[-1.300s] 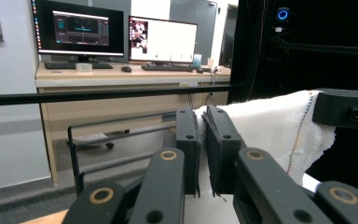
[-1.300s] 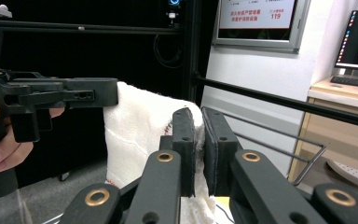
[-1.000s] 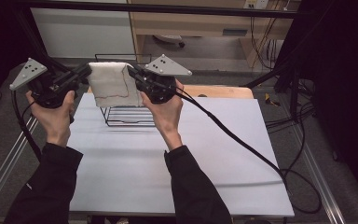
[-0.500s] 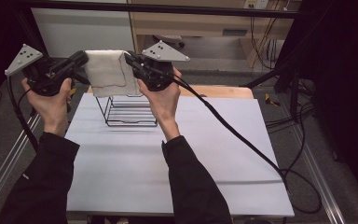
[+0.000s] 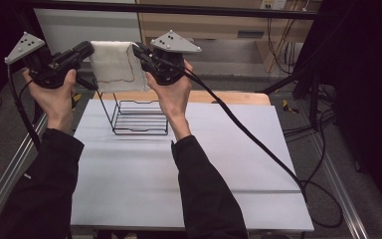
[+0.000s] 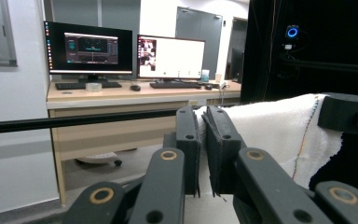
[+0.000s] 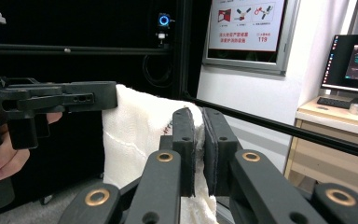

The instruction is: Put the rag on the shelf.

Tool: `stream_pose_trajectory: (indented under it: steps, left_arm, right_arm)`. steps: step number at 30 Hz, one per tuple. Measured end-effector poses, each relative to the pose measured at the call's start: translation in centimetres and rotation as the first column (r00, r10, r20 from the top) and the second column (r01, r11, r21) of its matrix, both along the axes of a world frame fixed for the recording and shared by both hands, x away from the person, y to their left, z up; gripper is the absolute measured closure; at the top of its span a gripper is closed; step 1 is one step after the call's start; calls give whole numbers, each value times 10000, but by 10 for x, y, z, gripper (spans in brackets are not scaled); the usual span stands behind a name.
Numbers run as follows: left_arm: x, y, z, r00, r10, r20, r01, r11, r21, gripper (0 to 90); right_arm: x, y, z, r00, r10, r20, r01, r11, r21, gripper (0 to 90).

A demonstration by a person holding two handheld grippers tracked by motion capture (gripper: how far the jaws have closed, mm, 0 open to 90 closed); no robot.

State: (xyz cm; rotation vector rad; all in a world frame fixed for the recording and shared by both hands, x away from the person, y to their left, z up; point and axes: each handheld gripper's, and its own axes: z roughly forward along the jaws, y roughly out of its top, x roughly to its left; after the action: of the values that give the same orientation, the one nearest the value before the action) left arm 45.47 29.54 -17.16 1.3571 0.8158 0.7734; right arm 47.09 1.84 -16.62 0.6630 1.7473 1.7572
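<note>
The white towel (image 5: pixel 110 67) now hangs higher than it did a second ago, stretched flat between the two grippers above the far edge of the table (image 5: pixel 189 164). It is well clear of the black wire rack (image 5: pixel 138 117), which stands on the table near that far edge. Earlier its lower hem hung down in front of the rack's top; now open air separates them.

The left gripper (image 5: pixel 87 50) has its fingers closed on the towel's left top corner; in the left gripper view the cloth (image 6: pixel 270 126) is pinched between the two pads. The right gripper (image 5: pixel 138 51) is likewise clamped on the right top corner, with the fabric (image 7: pixel 140 135) squeezed between its pads in the right gripper view. Both hands have risen and moved slightly apart, so the top edge looks taut and level.

This lift likely means the towel is being spread out and raised so it can be brought over the rack and draped on it. The rack has not moved.
</note>
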Motion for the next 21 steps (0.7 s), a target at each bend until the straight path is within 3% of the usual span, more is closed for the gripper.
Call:
stream_pose_trajectory:
  steps: [15,21]
  left_arm:
    - [19,-9,10,9999,-82,90,82,9999,58,841]
    - [27,-7,14,9999,-81,74,81,9999,-66,841]
  right_arm:
    - [19,-9,6,9998,-179,37,178,9994,304,846]
    - [24,-7,13,9994,-293,164,292,9995,80,845]
